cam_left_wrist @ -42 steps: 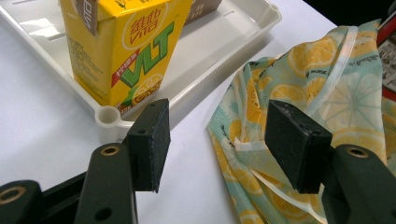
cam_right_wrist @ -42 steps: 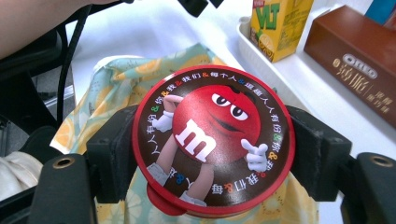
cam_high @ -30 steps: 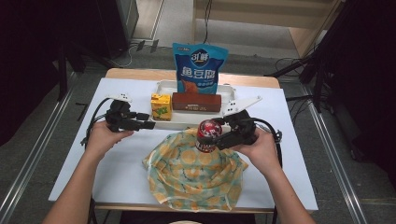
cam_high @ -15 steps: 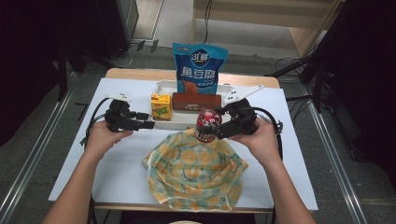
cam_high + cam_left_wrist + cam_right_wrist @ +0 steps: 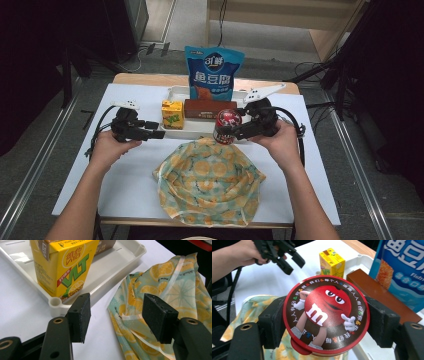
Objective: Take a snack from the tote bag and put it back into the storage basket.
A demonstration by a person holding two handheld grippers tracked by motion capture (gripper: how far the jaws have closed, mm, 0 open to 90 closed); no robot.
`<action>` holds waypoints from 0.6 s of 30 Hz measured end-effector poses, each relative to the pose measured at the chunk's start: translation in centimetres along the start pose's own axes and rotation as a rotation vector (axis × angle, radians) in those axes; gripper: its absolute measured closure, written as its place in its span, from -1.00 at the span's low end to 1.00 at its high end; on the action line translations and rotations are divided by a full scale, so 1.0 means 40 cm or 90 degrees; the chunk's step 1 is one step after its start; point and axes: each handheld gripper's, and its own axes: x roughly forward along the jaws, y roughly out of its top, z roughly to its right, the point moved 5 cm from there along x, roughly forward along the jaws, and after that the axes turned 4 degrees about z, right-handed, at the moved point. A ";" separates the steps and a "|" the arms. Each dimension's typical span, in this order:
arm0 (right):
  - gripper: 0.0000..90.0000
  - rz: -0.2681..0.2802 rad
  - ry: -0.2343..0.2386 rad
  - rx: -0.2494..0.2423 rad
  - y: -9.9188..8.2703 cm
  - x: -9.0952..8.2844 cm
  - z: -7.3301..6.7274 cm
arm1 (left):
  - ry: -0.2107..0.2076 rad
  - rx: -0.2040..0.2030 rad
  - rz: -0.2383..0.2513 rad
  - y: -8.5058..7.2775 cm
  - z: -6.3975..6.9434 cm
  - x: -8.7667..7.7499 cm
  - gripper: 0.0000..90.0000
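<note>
Red-lidded round tin (image 5: 325, 318) sits clamped in the right tongs (image 5: 325, 322); left tongs (image 5: 117, 315) gape empty.

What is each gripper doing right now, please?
Left gripper: open, holding nothing, near the yellow drink carton.
Right gripper: closed on the red M&M's tub, above the lemon-print cloth bag.

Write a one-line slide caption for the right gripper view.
Right gripper clamps a red-lidded candy tub above the lemon-print cloth, beside the white tray.
</note>
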 end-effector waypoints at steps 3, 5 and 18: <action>-0.41 0.001 -0.008 0.000 0.001 0.003 0.014 | 0.002 0.001 0.002 -0.003 0.001 -0.005 -0.10; -0.41 -0.004 -0.016 -0.001 -0.001 0.007 0.023 | 0.004 -0.001 0.002 -0.006 0.001 -0.008 -0.10; -0.41 -0.020 -0.031 0.021 -0.026 0.038 0.083 | 0.014 -0.003 -0.002 -0.027 0.004 -0.026 -0.10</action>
